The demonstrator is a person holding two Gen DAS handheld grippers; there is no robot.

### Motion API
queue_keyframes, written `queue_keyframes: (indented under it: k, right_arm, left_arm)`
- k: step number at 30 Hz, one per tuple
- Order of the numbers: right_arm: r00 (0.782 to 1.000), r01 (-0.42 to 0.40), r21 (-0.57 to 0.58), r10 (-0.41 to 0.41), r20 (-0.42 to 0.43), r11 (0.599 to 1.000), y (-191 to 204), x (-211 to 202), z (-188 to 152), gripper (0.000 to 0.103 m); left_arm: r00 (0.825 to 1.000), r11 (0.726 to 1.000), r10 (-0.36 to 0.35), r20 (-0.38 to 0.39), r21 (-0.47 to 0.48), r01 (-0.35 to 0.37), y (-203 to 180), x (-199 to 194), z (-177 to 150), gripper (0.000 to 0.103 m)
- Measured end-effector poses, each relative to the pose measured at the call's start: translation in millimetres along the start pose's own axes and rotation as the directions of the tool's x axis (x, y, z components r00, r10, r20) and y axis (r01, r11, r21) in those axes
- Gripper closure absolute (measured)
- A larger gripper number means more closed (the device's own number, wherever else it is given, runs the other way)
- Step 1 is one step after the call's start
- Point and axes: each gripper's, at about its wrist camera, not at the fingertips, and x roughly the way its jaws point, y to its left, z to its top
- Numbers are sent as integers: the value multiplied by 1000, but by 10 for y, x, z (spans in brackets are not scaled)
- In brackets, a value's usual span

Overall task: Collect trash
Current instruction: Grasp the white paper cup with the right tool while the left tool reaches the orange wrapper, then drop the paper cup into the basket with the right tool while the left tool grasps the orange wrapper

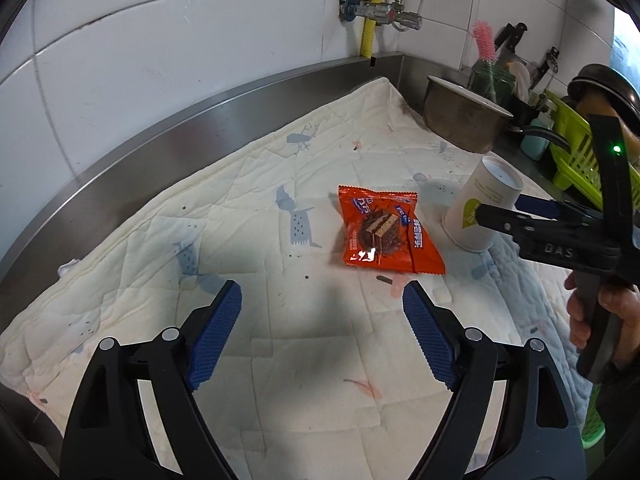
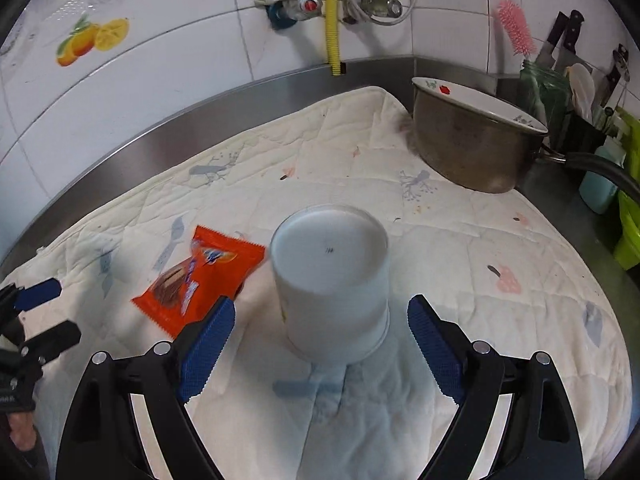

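Note:
An orange snack wrapper (image 1: pixel 386 232) lies flat on the white quilted cloth (image 1: pixel 248 208), a little ahead of my left gripper (image 1: pixel 322 298), whose blue pads stand wide open with nothing between them. A white paper cup (image 2: pixel 332 276) stands upside down on the cloth. My right gripper (image 2: pixel 322 312) is open, its blue pads flanking the cup's lower part with gaps on both sides. In the left wrist view the cup (image 1: pixel 482 204) stands right of the wrapper with the right gripper (image 1: pixel 516 208) beside it. The wrapper (image 2: pixel 200 276) lies left of the cup.
A metal pot (image 2: pixel 472 144) with a black handle sits at the cloth's far right corner. Beyond it are a green dish rack (image 1: pixel 576 148), a knife block and a pink brush (image 2: pixel 516 28). A steel counter rim (image 1: pixel 160 128) and tiled wall with pipes bound the back.

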Motion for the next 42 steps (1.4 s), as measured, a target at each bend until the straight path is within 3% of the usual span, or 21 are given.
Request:
queue_keyframes:
  k: [2, 4, 6, 16, 23, 29, 32, 34, 38, 42]
  right_arm:
    - [1000, -2, 8, 2, -11, 1000, -24, 77, 22, 19]
    - [1000, 9, 10, -9, -16, 1000, -48, 119, 24, 26]
    - [1000, -4, 21, 5, -25, 1000, -88, 151, 3, 40]
    - [1000, -23, 18, 23, 7, 1000, -221, -158, -135, 42]
    - [999, 39, -45, -37, 37, 998, -313, -673, -363, 42]
    - [996, 63, -66, -58, 74, 996, -432, -1260, -777, 42]
    - [992, 100, -61, -95, 83, 993, -519, -1536, -1081, 42]
    - [990, 118, -43, -114, 80, 992, -579, -1701, -1316, 42]
    - [986, 155, 11, -156, 64, 988, -728, -1978, -1778, 42]
    - [978, 202, 63, -204, 36, 977, -882, -2198, -2166, 42]
  left_arm:
    - [1000, 1000, -5, -5, 1, 5, -26, 50, 40, 20]
    - [1000, 1000, -14, -5, 5, 14, -76, 97, 95, 17]
    - [1000, 1000, -22, 0, 11, 22, -123, 125, 141, 16]
    - [1000, 998, -4, -23, 68, 6, -409, 455, 333, 13]
    - [999, 996, -27, -44, 82, 30, -572, 669, 438, 13]
    - [996, 998, 9, -94, 68, -2, -581, 960, 457, 13]
    - [994, 997, 0, -107, 71, 8, -568, 1031, 440, 18]
    - [993, 997, -7, -118, 69, 15, -570, 1068, 437, 31]
    - [993, 997, -6, -114, 72, 14, -595, 1062, 397, 41]
    - [995, 998, -18, -95, 50, 23, -577, 922, 358, 60]
